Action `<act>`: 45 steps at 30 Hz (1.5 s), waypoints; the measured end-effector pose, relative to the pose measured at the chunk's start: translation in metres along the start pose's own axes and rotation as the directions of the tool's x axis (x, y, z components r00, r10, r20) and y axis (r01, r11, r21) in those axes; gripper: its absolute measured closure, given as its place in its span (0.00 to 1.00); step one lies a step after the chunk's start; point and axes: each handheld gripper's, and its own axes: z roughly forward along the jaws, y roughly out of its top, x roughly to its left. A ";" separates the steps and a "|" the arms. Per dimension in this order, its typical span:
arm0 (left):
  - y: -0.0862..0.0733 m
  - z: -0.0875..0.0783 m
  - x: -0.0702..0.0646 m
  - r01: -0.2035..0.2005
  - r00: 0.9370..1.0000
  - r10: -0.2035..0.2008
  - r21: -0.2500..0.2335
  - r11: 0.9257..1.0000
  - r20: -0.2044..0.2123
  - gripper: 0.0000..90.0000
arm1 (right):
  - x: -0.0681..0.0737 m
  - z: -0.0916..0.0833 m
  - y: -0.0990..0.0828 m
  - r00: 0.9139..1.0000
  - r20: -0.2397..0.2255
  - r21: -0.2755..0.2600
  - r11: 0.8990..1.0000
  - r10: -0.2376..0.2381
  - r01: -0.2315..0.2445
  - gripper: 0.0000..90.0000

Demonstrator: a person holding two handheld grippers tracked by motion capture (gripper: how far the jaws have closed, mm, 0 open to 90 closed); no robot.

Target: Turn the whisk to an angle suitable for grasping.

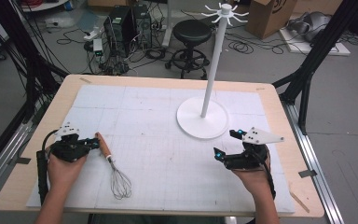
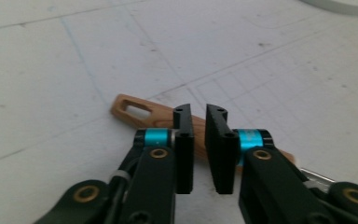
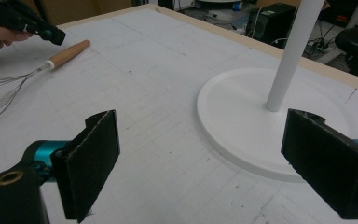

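A wire whisk [image 1: 120,182] with a wooden handle [image 1: 105,145] lies on the white mat at the left. My left gripper [image 1: 95,141] hovers at the handle's far end. In the left gripper view its jaws [image 2: 199,121] stand almost together with a thin slit between them. The handle [image 2: 135,109] passes underneath them, not between the pads. My right gripper [image 1: 226,143] is open at the right, in front of the white stand's round base [image 1: 202,122]. Nothing lies between its wide-spread pads [image 3: 214,163]. In the right gripper view the whisk's handle [image 3: 67,52] is at the far left.
The white stand's pole [image 1: 212,70] rises from the base [image 3: 242,116] to a ring of hooks [image 1: 225,13]. The gridded mat [image 1: 168,154] covers most of the wooden table [image 1: 42,121]. A stool, computers and cables stand on the floor beyond.
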 end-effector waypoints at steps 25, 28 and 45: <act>0.026 0.062 -0.004 -0.029 1.000 0.029 0.077 0.997 0.001 1.00 | 0.000 0.001 -0.001 1.000 0.010 0.014 1.000 -0.002 0.002 0.12; 0.033 0.069 -0.010 -0.039 0.999 0.039 0.086 0.995 0.010 1.00 | -0.001 0.001 -0.001 1.000 0.008 0.014 1.000 0.000 0.000 0.12; 0.042 0.044 -0.015 -0.204 0.976 0.201 0.029 0.978 0.085 0.69 | 0.000 0.001 -0.002 1.000 0.002 0.011 1.000 -0.005 0.005 0.12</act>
